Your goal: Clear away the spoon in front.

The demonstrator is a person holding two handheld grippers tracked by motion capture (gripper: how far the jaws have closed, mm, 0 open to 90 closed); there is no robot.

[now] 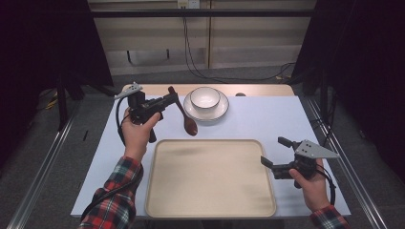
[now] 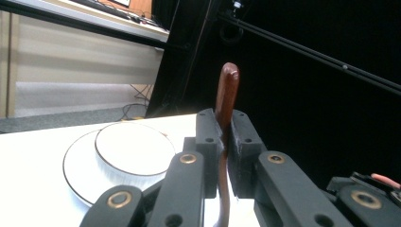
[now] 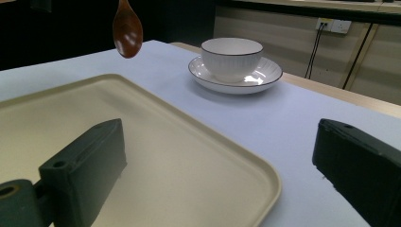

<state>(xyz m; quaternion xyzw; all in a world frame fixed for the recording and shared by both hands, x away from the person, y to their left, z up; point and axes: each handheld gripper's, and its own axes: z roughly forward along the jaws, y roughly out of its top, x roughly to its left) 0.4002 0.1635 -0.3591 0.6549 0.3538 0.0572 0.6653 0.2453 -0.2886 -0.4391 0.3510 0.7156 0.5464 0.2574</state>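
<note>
holding spoon (image 1: 182, 112) aloft | left gripper (image 1: 173, 99) jaws clamped | right gripper (image 1: 278, 151) jaws apart

Left gripper view: dark brown wooden spoon (image 2: 226, 101) clamped between the pads, its shaft below the pads cut off by the bottom edge, bowl end out of frame. White ribbed bowl (image 2: 130, 151) and white saucer (image 2: 78, 170) partly hidden behind the near finger (image 2: 182, 189). Right gripper view: spoon handle cut by the top edge; beige plastic tray (image 3: 198, 156) cut off left and bottom, behind the left finger (image 3: 90, 161).
</note>
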